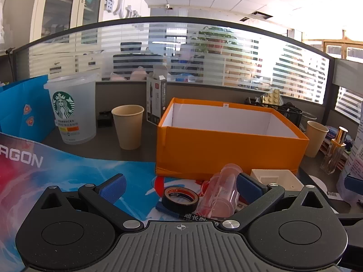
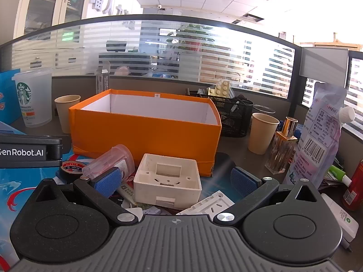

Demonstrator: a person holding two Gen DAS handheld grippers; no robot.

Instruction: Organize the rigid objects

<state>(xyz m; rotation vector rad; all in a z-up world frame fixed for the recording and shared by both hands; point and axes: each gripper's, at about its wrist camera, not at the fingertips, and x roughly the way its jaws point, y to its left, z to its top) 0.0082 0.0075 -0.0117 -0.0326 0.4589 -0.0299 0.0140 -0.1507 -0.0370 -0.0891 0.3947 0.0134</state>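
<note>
At lower left, the left gripper (image 1: 180, 187) is spread wide over the tape roll (image 1: 180, 198) and clear cup (image 1: 221, 195), pinching nothing. The marker (image 1: 195, 217) is half hidden. The right gripper (image 2: 175, 179) is spread around the white junction box (image 2: 168, 179), below the orange box (image 2: 145, 138), whose floor is hidden.

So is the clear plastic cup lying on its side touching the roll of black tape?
Touching. In the left wrist view the clear plastic cup lies on its side with its rim pressed against the roll of black tape, with no gap showing between them.
</note>
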